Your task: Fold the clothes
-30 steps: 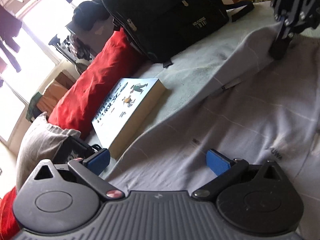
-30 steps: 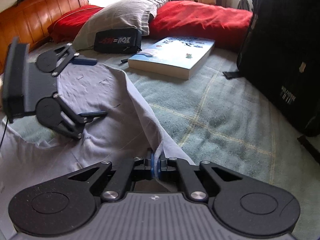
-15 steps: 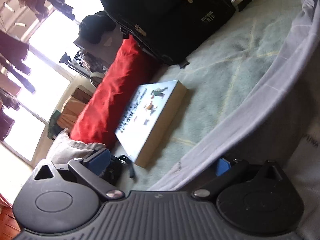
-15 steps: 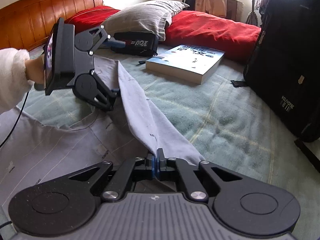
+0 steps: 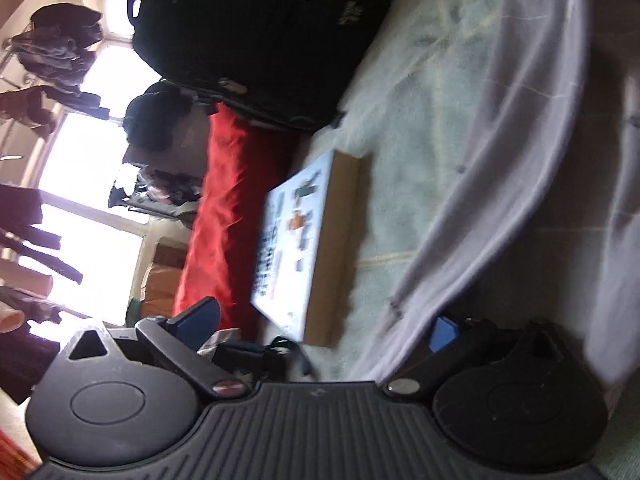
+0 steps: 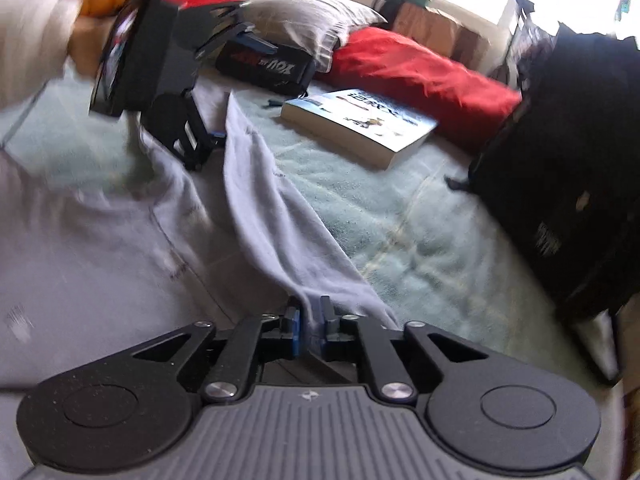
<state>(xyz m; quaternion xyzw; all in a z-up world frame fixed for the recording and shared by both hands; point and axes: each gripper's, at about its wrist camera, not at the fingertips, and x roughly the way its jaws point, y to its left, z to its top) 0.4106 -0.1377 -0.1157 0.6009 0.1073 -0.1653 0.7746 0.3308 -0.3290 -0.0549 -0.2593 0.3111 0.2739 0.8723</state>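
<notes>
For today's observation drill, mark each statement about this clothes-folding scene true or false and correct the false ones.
1. The right claw pinches the grey garment. True.
2. The left claw is clamped shut. False: its fingers stand wide apart.
3. The book lies on the green blanket. True.
4. The black backpack sits on the book. False: it stands beside it, apart.
5. The long cushion behind the book is blue. False: red.

Lying on the bed are one grey garment (image 6: 272, 224), one book (image 6: 360, 120), two red pillows (image 6: 420, 68), one grey pillow (image 6: 312, 20), one black backpack (image 6: 568, 152) and one black pouch (image 6: 264, 66); two grippers are showing.
</notes>
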